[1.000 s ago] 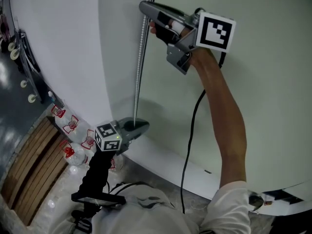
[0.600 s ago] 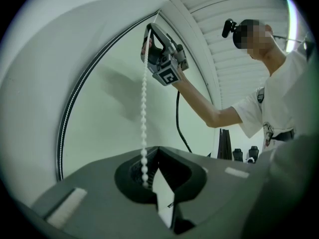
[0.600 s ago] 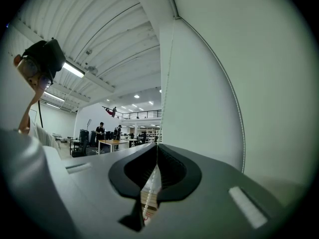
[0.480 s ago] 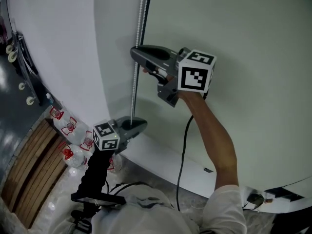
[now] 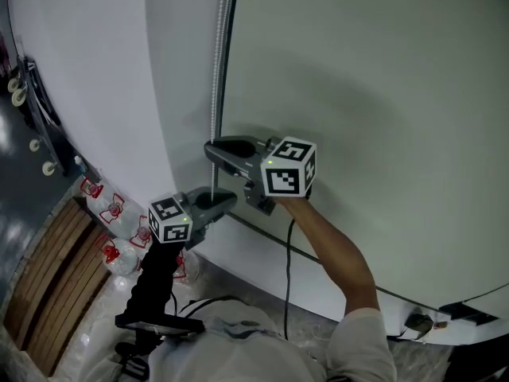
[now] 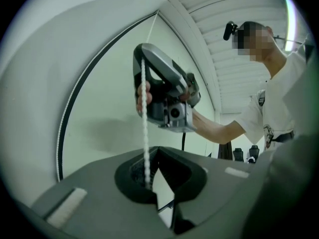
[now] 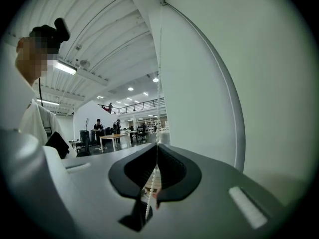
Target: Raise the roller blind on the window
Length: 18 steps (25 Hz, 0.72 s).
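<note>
**Both grippers clamped on the bead chain beside the lowered blind**

Roller blind (image 5: 374,94): a pale green sheet hanging flat over the window, filling the right side of the head view. Along its left edge, the bead chain (image 5: 216,70), running straight down from the top of the frame. Left of the chain, a plain white wall (image 5: 95,78).

Right gripper (image 5: 211,149) held level, pointing at the chain, just above the other gripper. Fingers closed on the chain, as shown in the right gripper view: beads passing down through the hollow and pinched where the pads meet. Marker cube (image 5: 288,168) toward the camera, bare forearm (image 5: 334,253) stretching back to a white sleeve. Thin black cable (image 5: 287,281) hanging from the gripper.

Left gripper (image 5: 229,199) just below, also level, close under the right one but not touching it. Fingers closed too, gripping the lower end of the chain; in the left gripper view, a taut line of beads rising from the pinch to the right gripper overhead.

On the floor at lower left, plastic bottles (image 5: 119,207) with red labels against the foot of the wall, and beside them wooden slats (image 5: 48,277).
</note>
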Motion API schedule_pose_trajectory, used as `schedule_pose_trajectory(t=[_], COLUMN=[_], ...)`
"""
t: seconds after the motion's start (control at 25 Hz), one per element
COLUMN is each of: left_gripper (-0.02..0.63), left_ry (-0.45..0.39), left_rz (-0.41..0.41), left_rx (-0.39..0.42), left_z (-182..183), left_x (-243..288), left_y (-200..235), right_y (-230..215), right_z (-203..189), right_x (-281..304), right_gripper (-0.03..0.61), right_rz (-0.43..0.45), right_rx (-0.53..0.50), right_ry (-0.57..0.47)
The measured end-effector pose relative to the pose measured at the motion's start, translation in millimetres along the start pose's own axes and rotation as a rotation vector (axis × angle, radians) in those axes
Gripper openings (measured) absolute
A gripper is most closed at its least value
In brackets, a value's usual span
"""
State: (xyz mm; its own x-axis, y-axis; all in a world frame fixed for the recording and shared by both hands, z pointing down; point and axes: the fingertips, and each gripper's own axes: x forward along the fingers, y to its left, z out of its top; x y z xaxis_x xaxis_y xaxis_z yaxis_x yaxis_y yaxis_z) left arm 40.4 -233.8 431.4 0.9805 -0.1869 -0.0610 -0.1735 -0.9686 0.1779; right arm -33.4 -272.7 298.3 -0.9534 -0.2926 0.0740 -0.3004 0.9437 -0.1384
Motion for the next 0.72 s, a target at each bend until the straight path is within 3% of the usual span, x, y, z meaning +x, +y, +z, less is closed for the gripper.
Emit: schedule_pose_trajectory(t=[0.16, 0.28, 0.4, 0.52, 0.72], left_gripper=[-0.002, 0.000, 0.000, 0.000, 0.000], left_ry=[0.021, 0.028, 0.012, 0.016, 0.018], left_rz=[0.002, -0.005, -0.009, -0.015, -0.014], left_rx=[-0.003, -0.007, -0.010, -0.004, -0.011], left_z=[-7.1, -8.8, -6.6, -6.5, -8.7], left_x=[-0.5, 0.0, -0.4, -0.1, 0.6], left_y=[-1.3, -3.1, -4.5, -6.5, -6.3], right_y=[3.9, 6.6, 10.1, 2.3, -14.4], right_z=[-62.7, -65.0, -52.7, -7.0, 119.1], right_x=[1.9, -3.0, -3.9, -10.2, -19.0], right_gripper=[0.011, 0.012, 0.021, 0.165, 0.169], right_rz=[0.001, 0.026, 0.054, 0.066, 0.062], right_rx=[0.066, 0.109, 0.074, 0.059, -0.038], right_ry=[0.067, 0.039, 0.044, -0.036, -0.187])
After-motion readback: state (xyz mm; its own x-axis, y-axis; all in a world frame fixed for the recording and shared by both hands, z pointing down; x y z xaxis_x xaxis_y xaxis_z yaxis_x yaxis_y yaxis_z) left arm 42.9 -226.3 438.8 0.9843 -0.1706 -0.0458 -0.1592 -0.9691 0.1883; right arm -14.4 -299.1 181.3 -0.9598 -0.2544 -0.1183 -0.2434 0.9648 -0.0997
